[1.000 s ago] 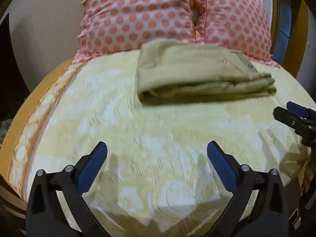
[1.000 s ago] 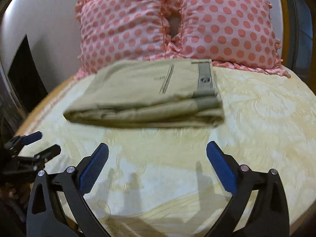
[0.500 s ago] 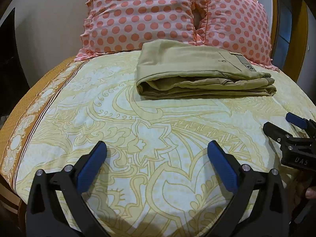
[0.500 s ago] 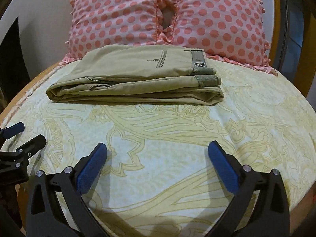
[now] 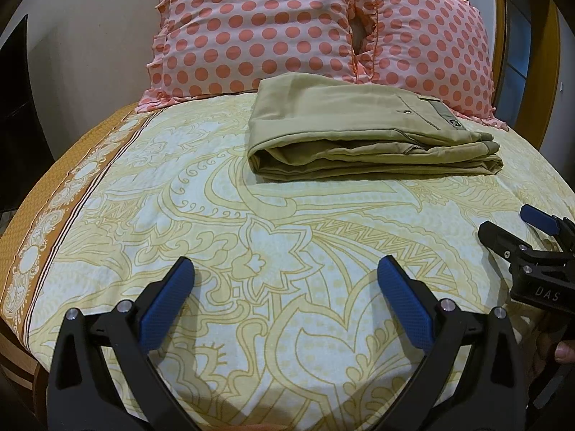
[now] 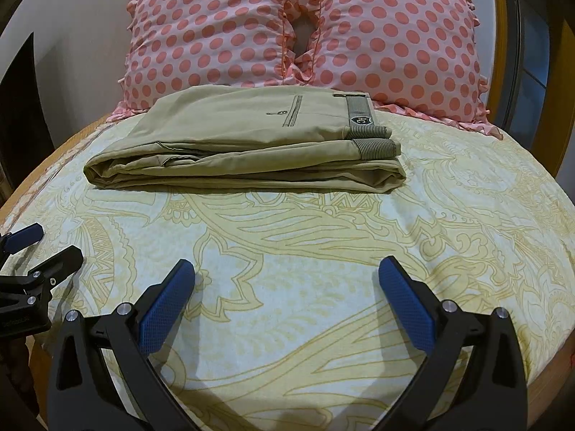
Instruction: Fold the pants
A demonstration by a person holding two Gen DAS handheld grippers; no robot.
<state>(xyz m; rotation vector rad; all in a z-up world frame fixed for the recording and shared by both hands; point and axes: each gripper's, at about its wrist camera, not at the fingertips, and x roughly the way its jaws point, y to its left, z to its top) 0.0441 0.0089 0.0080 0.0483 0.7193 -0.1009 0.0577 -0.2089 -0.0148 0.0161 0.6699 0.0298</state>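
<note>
Khaki pants (image 5: 363, 136) lie folded in a flat stack on the bed, in front of the pillows; they also show in the right wrist view (image 6: 248, 143), waistband to the right. My left gripper (image 5: 285, 273) is open and empty, well short of the pants above the sheet. My right gripper (image 6: 286, 273) is open and empty too, at about the same distance. The right gripper shows at the right edge of the left wrist view (image 5: 510, 228), and the left gripper at the left edge of the right wrist view (image 6: 46, 244).
Two pink pillows with coral dots (image 5: 323, 25) lean at the head of the bed, right behind the pants. The yellow-patterned sheet (image 6: 323, 237) covers the bed. An orange border (image 5: 54, 194) runs along the left edge. A wooden frame (image 6: 510, 36) stands at the right.
Both grippers have steadied after a blurred motion and sit a little lower and further back. The pants have not moved. Both jaws stay open.
</note>
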